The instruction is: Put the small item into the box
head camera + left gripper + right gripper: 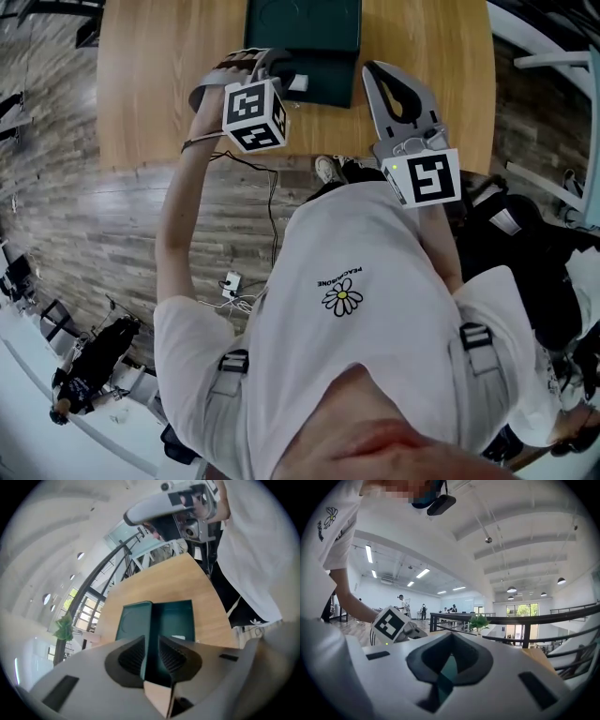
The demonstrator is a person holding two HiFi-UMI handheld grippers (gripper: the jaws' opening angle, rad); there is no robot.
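Wooden table (pixel 150 94), green box (pixel 303 37) cut off above.

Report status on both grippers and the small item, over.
Left gripper jaws open, empty, at the box. Right gripper jaws shut, empty, beside it. Small white item lies in the box. Nothing in the way.
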